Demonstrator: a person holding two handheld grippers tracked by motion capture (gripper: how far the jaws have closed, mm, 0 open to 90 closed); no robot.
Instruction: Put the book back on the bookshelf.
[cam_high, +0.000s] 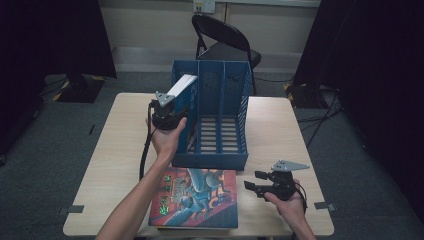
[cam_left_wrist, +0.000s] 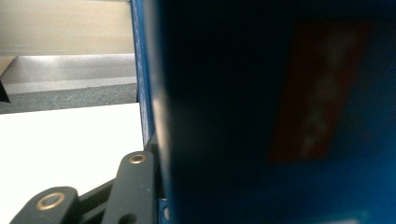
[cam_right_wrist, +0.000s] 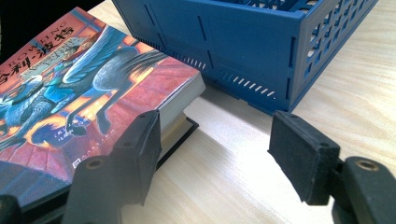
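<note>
A blue three-slot file rack stands in the middle of the table. A blue-covered book with white page edges leans tilted in its leftmost slot, and my left gripper is shut on it from the left side. In the left gripper view the dark cover is pressed close, with one black finger beside it. A colourful picture-cover book lies flat at the front on a darker book. My right gripper is open just right of it, its jaws empty near the book's corner.
The wooden table has bare surface to the right of the rack and at the far left. A black folding chair stands behind the table. Dark curtains hang at both sides.
</note>
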